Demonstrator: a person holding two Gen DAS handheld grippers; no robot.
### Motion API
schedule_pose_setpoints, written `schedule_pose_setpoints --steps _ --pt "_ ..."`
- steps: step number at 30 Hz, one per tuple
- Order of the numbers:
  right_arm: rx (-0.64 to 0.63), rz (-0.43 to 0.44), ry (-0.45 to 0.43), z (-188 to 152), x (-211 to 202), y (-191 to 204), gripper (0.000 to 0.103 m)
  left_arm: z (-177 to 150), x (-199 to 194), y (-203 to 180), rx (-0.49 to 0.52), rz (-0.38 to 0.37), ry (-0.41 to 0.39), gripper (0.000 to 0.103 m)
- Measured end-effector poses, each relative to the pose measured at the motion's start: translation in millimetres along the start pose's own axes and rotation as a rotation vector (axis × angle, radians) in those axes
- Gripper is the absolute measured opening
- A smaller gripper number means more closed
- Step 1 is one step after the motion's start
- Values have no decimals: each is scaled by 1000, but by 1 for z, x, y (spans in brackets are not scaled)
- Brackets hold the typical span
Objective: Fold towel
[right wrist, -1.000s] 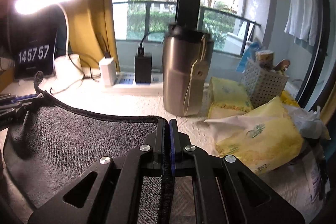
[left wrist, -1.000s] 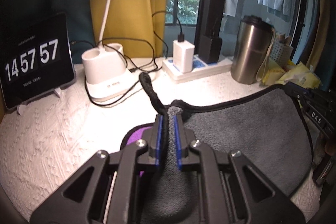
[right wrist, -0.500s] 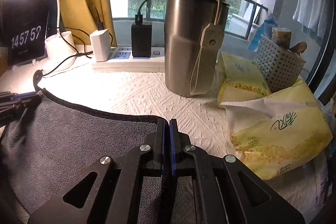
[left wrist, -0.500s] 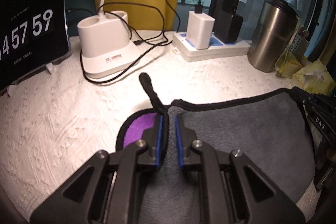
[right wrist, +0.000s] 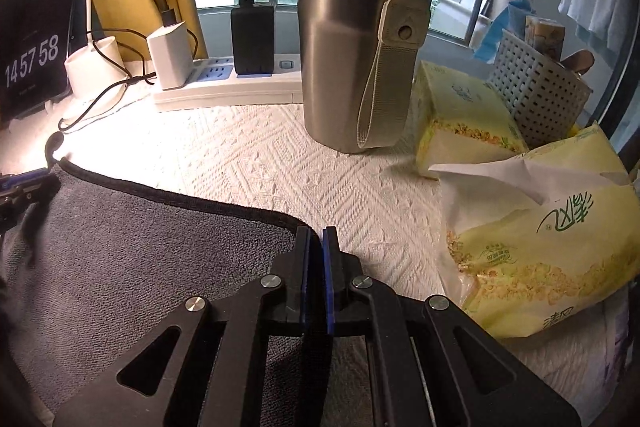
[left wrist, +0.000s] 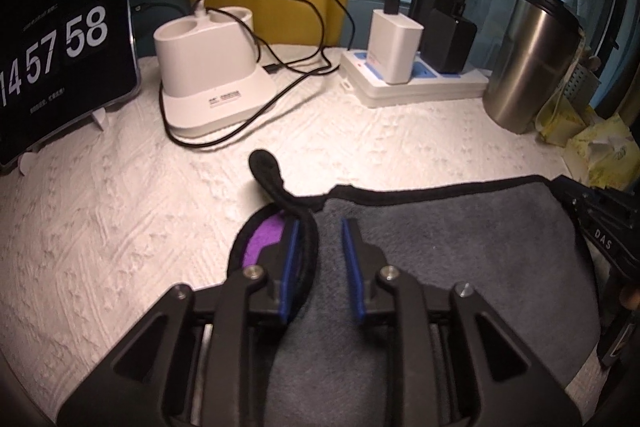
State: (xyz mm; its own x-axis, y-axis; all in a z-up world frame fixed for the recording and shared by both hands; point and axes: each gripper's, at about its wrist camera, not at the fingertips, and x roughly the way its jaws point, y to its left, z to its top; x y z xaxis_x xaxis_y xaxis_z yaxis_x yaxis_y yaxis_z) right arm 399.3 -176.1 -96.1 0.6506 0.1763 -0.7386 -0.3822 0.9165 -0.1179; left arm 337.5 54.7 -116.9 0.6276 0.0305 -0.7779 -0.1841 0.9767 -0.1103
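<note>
A grey towel (left wrist: 460,247) with black trim and a purple underside lies folded on the white textured table cover. Its black hanging loop (left wrist: 266,167) sticks out at the far left corner. My left gripper (left wrist: 316,231) is open over that corner, the trim resting against its left pad. In the right wrist view the towel (right wrist: 140,247) spreads to the left. My right gripper (right wrist: 316,239) is shut on the towel's far right corner. The left gripper shows at that view's left edge (right wrist: 24,187).
A steel tumbler (right wrist: 360,39), tissue packs (right wrist: 540,247) and a white basket (right wrist: 540,95) stand right. A power strip with chargers (left wrist: 412,75), a lamp base with cables (left wrist: 212,83) and a clock tablet (left wrist: 60,67) line the back.
My left gripper has opened and let go of the towel corner. Both grippers came down and forward, laying the towel edge on the table. My right gripper stays shut.
</note>
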Motion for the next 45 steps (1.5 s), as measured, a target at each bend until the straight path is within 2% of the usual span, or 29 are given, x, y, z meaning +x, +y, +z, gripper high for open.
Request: schedule_pose_setpoints --steps 2,4,6,9,13,21,45 --pt "1 0 7 0 0 2 8 -1 1 -3 21 25 9 35" --pt "1 -4 11 -1 -1 4 9 -4 -1 -6 28 31 8 52" --pt "1 -4 13 -1 -3 4 12 -5 -3 -7 31 23 7 54" --pt "9 -3 12 -1 -6 2 27 -7 -7 -11 38 20 3 61" --pt "15 -1 3 0 -14 1 29 -7 -18 -10 28 13 -14 72" --pt "12 2 -23 -2 -34 6 30 -8 -43 -7 11 11 -55 76" --pt "8 -20 -85 -27 -103 18 30 -32 -112 -8 2 -13 -125 77"
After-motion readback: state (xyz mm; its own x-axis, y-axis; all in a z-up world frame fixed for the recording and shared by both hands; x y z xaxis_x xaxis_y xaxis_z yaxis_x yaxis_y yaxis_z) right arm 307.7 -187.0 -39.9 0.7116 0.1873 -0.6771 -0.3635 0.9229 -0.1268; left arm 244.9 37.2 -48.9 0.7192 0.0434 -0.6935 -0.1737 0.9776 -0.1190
